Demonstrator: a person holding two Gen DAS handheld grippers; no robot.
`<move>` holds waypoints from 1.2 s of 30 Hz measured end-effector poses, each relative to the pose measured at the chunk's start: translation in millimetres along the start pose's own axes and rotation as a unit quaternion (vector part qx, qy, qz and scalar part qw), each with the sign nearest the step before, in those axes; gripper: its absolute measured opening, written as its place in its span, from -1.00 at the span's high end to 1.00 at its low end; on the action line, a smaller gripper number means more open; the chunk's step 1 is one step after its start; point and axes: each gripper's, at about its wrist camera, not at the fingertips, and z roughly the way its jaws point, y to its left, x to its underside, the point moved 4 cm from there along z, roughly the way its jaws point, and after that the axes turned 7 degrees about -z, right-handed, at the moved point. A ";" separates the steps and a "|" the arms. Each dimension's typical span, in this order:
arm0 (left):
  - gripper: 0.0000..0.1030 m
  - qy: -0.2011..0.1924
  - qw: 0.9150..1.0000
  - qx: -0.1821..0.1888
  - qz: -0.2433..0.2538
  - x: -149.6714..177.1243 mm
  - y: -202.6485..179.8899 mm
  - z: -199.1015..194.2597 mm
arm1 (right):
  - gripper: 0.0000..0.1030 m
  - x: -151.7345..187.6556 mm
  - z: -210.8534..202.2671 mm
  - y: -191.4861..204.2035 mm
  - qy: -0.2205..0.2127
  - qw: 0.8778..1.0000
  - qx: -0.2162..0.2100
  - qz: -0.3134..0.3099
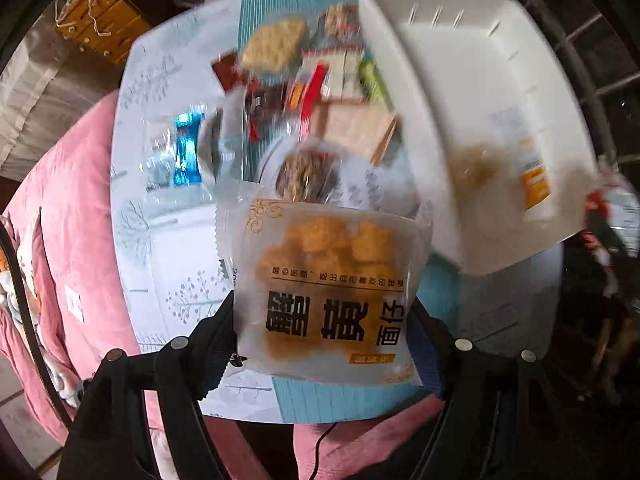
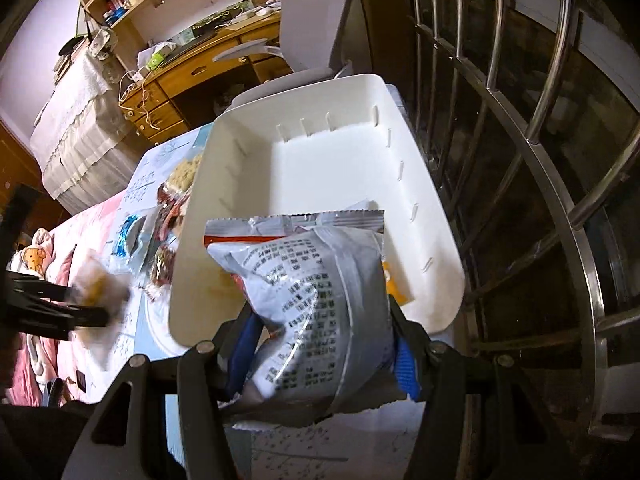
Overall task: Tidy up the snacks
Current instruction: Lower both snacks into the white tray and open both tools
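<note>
The left gripper (image 1: 324,320) stands partly open, its pads pressed on the two side edges of a translucent snack packet (image 1: 328,284) printed with bold dark characters and showing orange-brown pieces inside; the packet hangs clear above the table (image 1: 160,248), beside the near corner of the white bin (image 1: 472,92). The right gripper (image 2: 320,328) is clamped on a silver-and-white snack bag (image 2: 316,304) covered in small black print, held over the near rim of the white bin (image 2: 320,168), with the bag's crimped top edge reaching inside it. The left wrist view alone shows the pile of loose snacks (image 1: 312,80) on the table next to the bin's left wall, a blue-wrapped item (image 1: 186,148) further from the bin, and a pink quilt (image 1: 72,208) beyond the table edge. The right wrist view alone shows the bin's floor mostly bare at its far end, an orange-labelled packet (image 2: 394,284) lying near the right wall, and metal window bars (image 2: 540,128) close behind that wall. It also catches the left gripper (image 2: 92,300) as a blur left of the bin. Open room lies over the bin's far half; the bars hem in its right side.
</note>
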 end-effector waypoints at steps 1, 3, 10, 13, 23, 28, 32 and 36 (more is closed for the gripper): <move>-0.47 -0.011 1.000 0.003 0.000 -1.3 -1.3 -11.5 | -0.14 -2.4 1.7 -2.4 -0.001 1.000 0.001 0.000; -0.48 -0.027 1.000 0.005 0.003 -4.0 -9.3 -26.8 | -0.14 -7.1 5.5 -6.8 -0.003 1.000 0.004 -0.003; -0.50 -0.072 0.997 0.025 0.016 -38.3 -45.4 -62.0 | -0.14 -19.0 16.4 -13.6 -0.012 1.000 -0.009 -0.005; -0.50 -0.085 0.995 0.035 0.024 -53.9 -61.0 -70.6 | -0.15 -23.9 22.3 -16.7 -0.015 1.000 -0.017 -0.003; -0.50 -0.104 0.989 0.094 0.043 -104.3 -119.4 -64.4 | -0.20 -30.7 36.9 -25.7 -0.010 1.000 -0.018 0.016; -0.64 -0.101 0.986 0.131 0.034 -123.3 -139.9 -47.2 | -0.61 -32.5 35.3 -32.5 -0.026 0.999 0.000 0.035; -0.66 -0.098 0.983 0.147 0.041 -128.9 -152.3 -40.4 | -0.62 -32.1 36.6 -37.7 -0.023 0.999 0.015 0.042; -0.70 -0.102 0.981 0.159 0.036 -128.3 -151.3 -44.4 | -0.62 -29.8 33.4 -36.8 -0.024 0.999 0.017 0.045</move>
